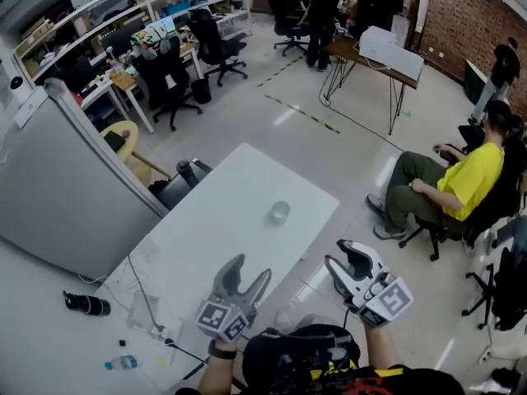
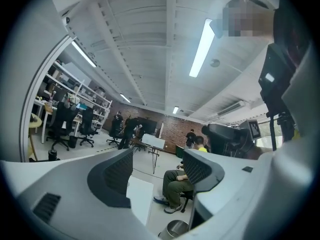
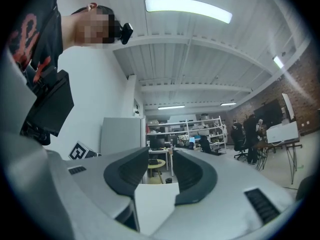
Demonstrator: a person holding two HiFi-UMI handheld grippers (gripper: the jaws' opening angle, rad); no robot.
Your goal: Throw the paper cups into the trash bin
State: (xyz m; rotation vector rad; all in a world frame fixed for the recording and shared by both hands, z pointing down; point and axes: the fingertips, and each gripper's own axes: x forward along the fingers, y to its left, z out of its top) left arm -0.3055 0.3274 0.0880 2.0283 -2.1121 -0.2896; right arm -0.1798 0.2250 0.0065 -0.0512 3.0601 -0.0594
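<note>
A small pale cup (image 1: 280, 212) stands upright near the far right part of the white table (image 1: 222, 229). My left gripper (image 1: 251, 268) hovers over the table's near end, open with nothing between its fingers; in the left gripper view (image 2: 157, 164) the table corner shows between them. My right gripper (image 1: 339, 255) hangs just off the table's right edge, its jaws apart and empty (image 3: 160, 170). A round metal bin (image 2: 176, 229) stands on the floor low in the left gripper view. Both grippers are well short of the cup.
A person in a yellow shirt (image 1: 465, 179) sits on a chair to the right. A grey partition (image 1: 58, 188) flanks the table's left side. A black bottle (image 1: 86, 304) and a plastic bottle (image 1: 122, 363) lie on the floor. A cable (image 1: 142, 299) crosses the table's near left corner.
</note>
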